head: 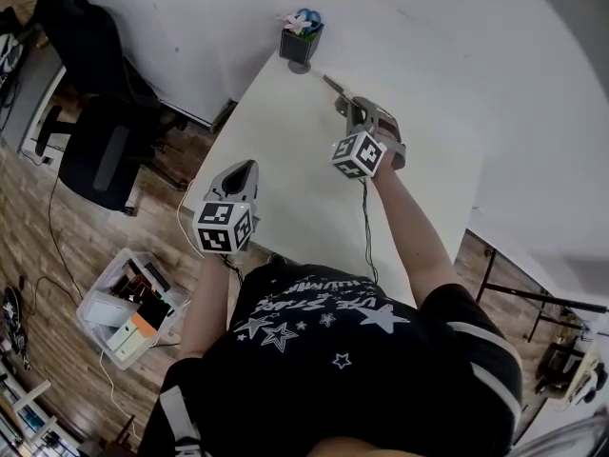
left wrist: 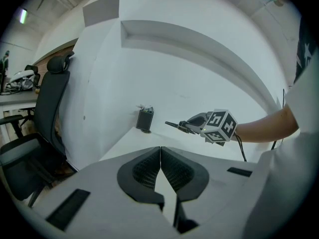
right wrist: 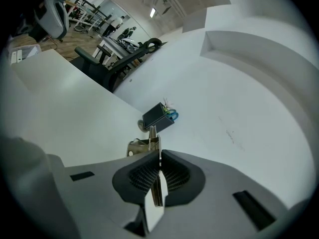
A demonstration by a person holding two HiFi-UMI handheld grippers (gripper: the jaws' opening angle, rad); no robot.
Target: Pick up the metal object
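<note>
Head view, container: a dark square pot (head: 300,46) is standing at the far corner of the white counter (head: 285,174), carrying a pale sprig and something blue; what exactly is not showing.
Head view, floor bin: a clear plastic bin (head: 124,303) is sitting on the wooden floor (head: 48,246) left of the counter, holding boxes and small flat items.
Head view, right hand-held gripper (head: 348,106): hanging over the far part of the counter, near the pot, with the metal object (head: 333,86) sticking out ahead of its jaws.
Head view, left hand-held gripper (head: 249,165): hovering by the counter's left edge, well apart from the right one.
Head view, open room: a broad stretch of counter top is lying open between the two grippers; an office chair (head: 100,141) is standing off the left edge.
Left gripper view, jaws: the left hand-held gripper (left wrist: 160,151) is pressing its pads together at the tips, with nothing between them.
Left gripper view, task item: the metal object (left wrist: 172,124) is hanging above the counter, just right of the pot (left wrist: 145,119) and apart from it.
Right gripper view, jaws: the right hand-held gripper (right wrist: 158,156) is pinching the metal object (right wrist: 151,139); its thin strip is running between the pads and its wider bent part is projecting toward the pot (right wrist: 157,116).
Right gripper view, container: a blue ring (right wrist: 172,116) is showing at the pot's mouth.
Right gripper view, edges: the counter's left edge is running close by the office chair (right wrist: 119,59).
</note>
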